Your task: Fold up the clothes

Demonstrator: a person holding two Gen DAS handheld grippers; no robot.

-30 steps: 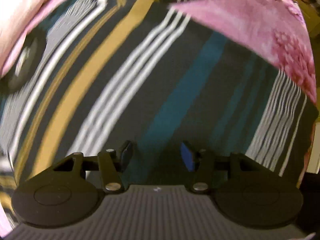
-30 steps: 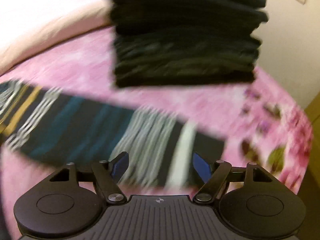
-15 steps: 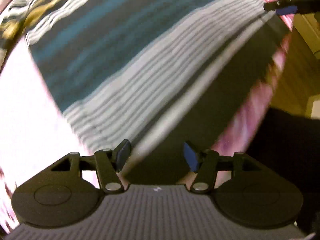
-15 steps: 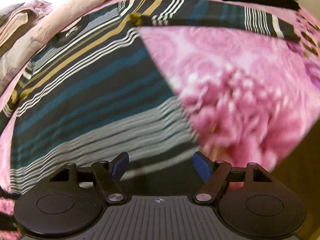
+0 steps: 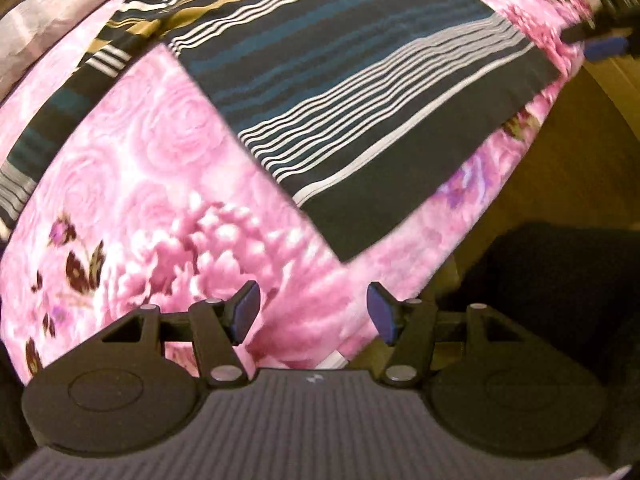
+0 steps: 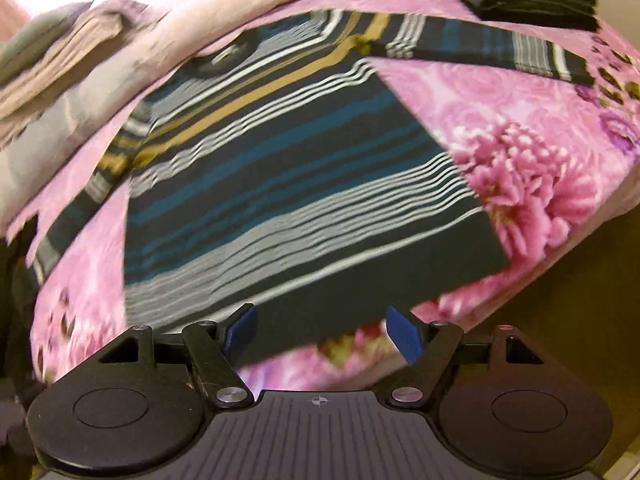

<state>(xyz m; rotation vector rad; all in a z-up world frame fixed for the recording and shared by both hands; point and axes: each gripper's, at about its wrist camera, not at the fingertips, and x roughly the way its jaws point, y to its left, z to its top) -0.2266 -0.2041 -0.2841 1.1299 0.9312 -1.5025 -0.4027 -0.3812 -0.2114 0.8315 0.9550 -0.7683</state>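
1. Lying flat on the pink floral bed, the striped sweater runs collar-far to hem-near, sleeves spread sideways.
2. Right gripper: fingers wide apart, empty, hovering just over the hem's middle.
3. Left gripper: fingers wide apart, empty, over bare bedspread; the hem corner lies ahead, slightly right.
4. The right gripper is nearer the cloth.

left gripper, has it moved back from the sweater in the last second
Yes. The left gripper was over the striped sweater; now it has pulled back toward the bed edge, its open jaws over the pink bedspread, short of the hem corner.
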